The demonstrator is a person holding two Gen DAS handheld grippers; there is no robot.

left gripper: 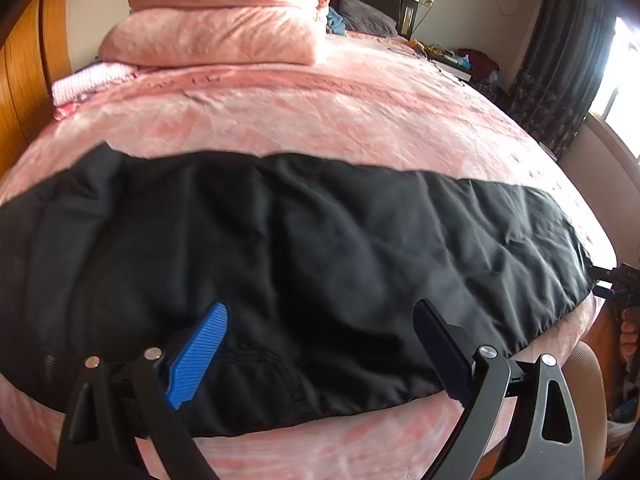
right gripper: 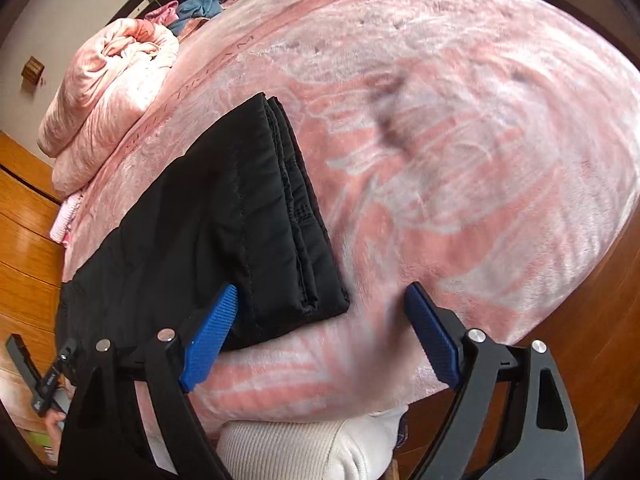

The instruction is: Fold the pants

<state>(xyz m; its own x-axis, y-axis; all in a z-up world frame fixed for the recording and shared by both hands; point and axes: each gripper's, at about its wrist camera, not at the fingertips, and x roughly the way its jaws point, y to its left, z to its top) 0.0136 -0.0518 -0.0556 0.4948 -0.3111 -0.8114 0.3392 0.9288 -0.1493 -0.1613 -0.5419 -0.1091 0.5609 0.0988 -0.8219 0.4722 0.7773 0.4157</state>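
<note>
Black padded pants (left gripper: 280,256) lie across the near part of a pink bed (left gripper: 320,112), folded lengthwise, legs stacked. My left gripper (left gripper: 320,328) is open and empty, its blue fingers spread just above the waist end near the bed's front edge. In the right wrist view the pants' leg-cuff end (right gripper: 248,220) shows stacked hems. My right gripper (right gripper: 320,312) is open and empty, straddling the near corner of the cuffs, left finger (right gripper: 212,332) over the cloth, right finger (right gripper: 432,336) over the bedspread. The right gripper also shows at the far right of the left wrist view (left gripper: 616,280).
Folded pink quilts (left gripper: 224,12) are stacked at the bed's far left, also in the right wrist view (right gripper: 108,96). A wooden wardrobe (left gripper: 24,80) stands left of the bed. A cluttered nightstand (left gripper: 460,60) and dark curtains (left gripper: 560,60) are at the back right.
</note>
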